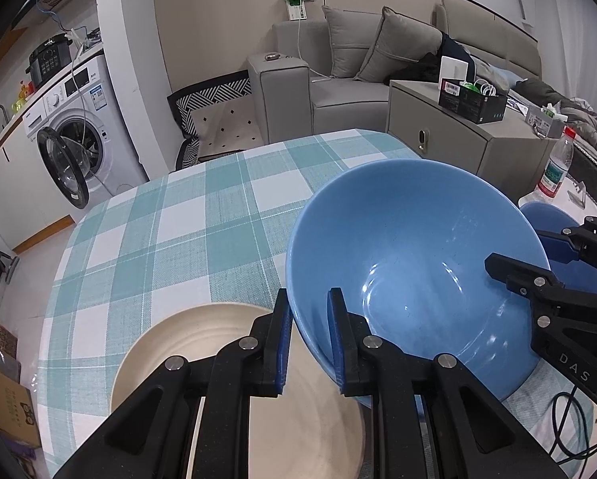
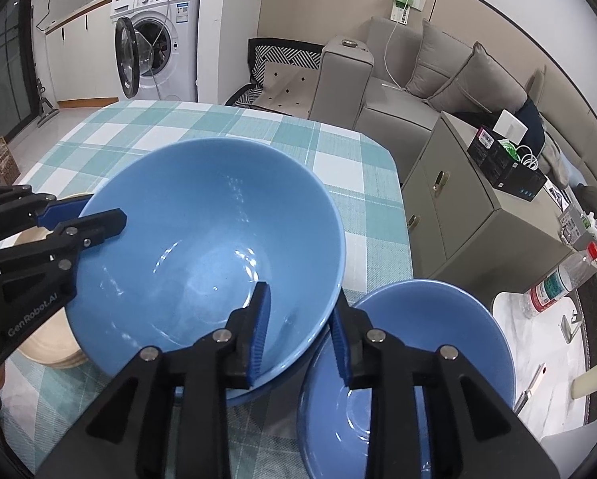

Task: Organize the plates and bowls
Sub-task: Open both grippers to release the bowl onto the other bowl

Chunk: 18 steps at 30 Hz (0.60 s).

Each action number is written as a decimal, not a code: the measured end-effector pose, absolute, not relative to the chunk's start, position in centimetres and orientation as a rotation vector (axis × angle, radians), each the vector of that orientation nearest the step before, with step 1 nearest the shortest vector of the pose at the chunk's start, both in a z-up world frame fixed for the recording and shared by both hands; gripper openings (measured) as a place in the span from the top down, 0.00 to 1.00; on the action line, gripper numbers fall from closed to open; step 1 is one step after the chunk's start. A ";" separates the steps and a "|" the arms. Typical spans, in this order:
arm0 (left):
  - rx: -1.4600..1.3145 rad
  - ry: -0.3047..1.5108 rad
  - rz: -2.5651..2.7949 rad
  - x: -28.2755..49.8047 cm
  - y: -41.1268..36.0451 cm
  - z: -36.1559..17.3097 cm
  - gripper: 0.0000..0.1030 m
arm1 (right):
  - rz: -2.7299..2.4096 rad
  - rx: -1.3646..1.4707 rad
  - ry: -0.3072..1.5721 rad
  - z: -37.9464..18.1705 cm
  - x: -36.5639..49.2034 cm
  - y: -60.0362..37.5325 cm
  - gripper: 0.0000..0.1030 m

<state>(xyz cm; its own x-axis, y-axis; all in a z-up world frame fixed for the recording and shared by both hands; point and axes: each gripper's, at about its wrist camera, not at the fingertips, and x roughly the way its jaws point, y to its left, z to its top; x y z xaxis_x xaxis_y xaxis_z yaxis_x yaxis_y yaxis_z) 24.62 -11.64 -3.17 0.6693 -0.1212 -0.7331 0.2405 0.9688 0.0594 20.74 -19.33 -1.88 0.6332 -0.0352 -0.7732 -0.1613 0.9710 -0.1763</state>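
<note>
While clamped tight on the near rim of the big blue bowl (image 1: 414,263), left gripper (image 1: 309,343) carrying it tilted, just above the cream plate (image 1: 202,343). Right gripper (image 2: 298,331) straddling the opposite rim, jaws a bit apart, pads looking off the wall, so probably letting go. Second blue bowl (image 2: 414,363) sitting right beside and under that gripper on the checked desk (image 1: 178,219). Best bet: pull the right one clear of the rim first, keep the left grip firm, level out, then lower gently onto whichever stack. No clanking rims, no sliding.
</note>
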 end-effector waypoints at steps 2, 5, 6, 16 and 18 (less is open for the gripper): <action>0.160 0.792 -0.210 24.3 -11.5 -3.2 0.83 | 0.071 -0.265 0.863 -2.0 20.5 -19.0 0.69; 0.196 0.745 -0.203 23.5 -11.6 -2.9 0.83 | 0.053 -0.307 0.825 -2.5 19.9 -18.7 0.64; 0.209 0.730 -0.204 23.3 -11.6 -2.8 0.83 | 0.044 -0.318 0.813 -2.5 19.8 -18.6 0.63; 0.205 0.719 -0.221 23.2 -11.4 -2.6 0.82 | 0.051 -0.293 0.762 -2.2 19.6 -19.3 0.51; 0.203 0.718 -0.219 23.3 -11.3 -2.7 0.81 | 0.054 -0.282 0.758 -2.2 19.8 -19.5 0.51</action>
<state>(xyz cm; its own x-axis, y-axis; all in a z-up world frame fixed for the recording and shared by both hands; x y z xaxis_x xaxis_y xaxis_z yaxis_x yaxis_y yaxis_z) 23.26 -11.28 -2.66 0.7319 -0.1282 -0.6692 0.2669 0.9576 0.1085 19.79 -19.48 -2.18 0.7267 -0.0528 -0.6849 -0.1494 0.9610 -0.2326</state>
